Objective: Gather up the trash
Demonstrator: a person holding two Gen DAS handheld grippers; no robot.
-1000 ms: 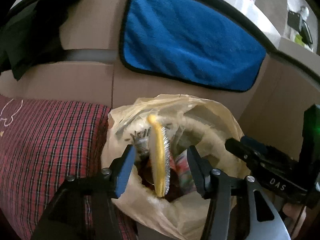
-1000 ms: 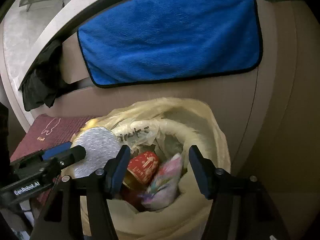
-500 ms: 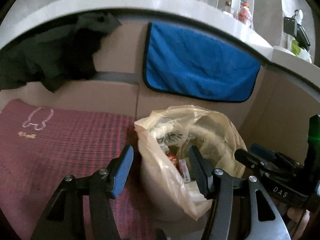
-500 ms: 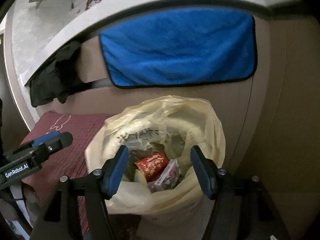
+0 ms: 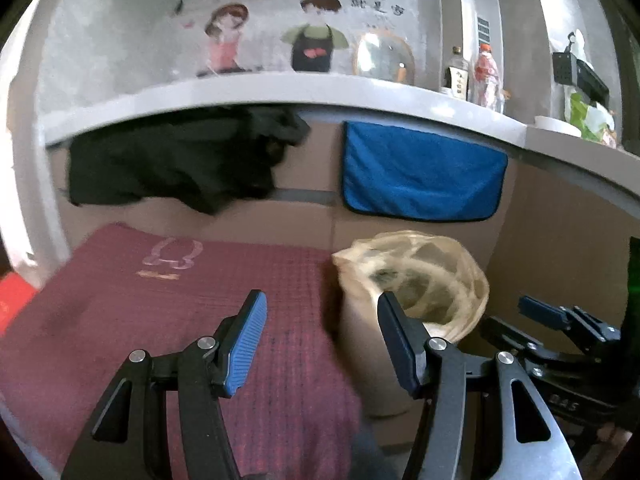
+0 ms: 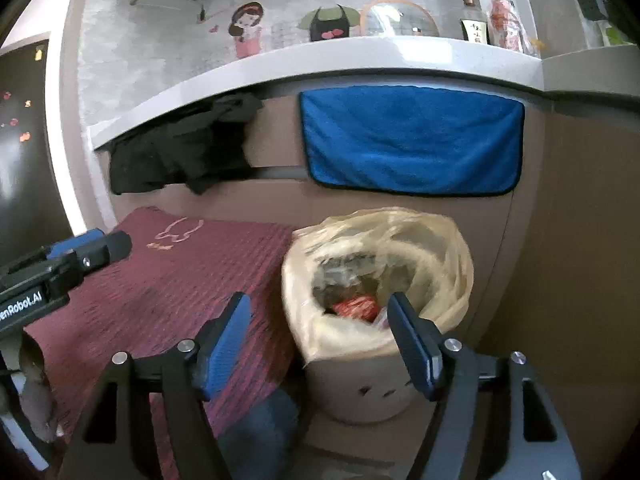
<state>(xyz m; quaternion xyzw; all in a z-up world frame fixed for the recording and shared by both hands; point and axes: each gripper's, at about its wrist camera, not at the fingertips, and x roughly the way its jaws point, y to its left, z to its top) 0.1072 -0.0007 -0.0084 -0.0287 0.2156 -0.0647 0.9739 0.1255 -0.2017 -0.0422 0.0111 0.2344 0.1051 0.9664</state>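
L wrist view: left gripper (image 5: 320, 336) jaws spread wide, holding nothing, above maroon woven mat (image 5: 160, 304). Beige round bin w/ yellowish plastic liner (image 5: 420, 276) sits just right of mat; contents not visible.

R wrist view: right gripper (image 6: 320, 340) jaws apart, empty. Bin (image 6: 376, 280) ahead between fingertips, below them; holds red wrapper (image 6: 356, 306).

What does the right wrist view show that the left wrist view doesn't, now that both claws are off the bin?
Only the right wrist view looks into the bin liner: a red wrapper lies inside. Only the left wrist view shows the black rack and green bag at the far right. Both show the blue towel, black cloth, maroon mat, and an open, empty left claw and right claw.
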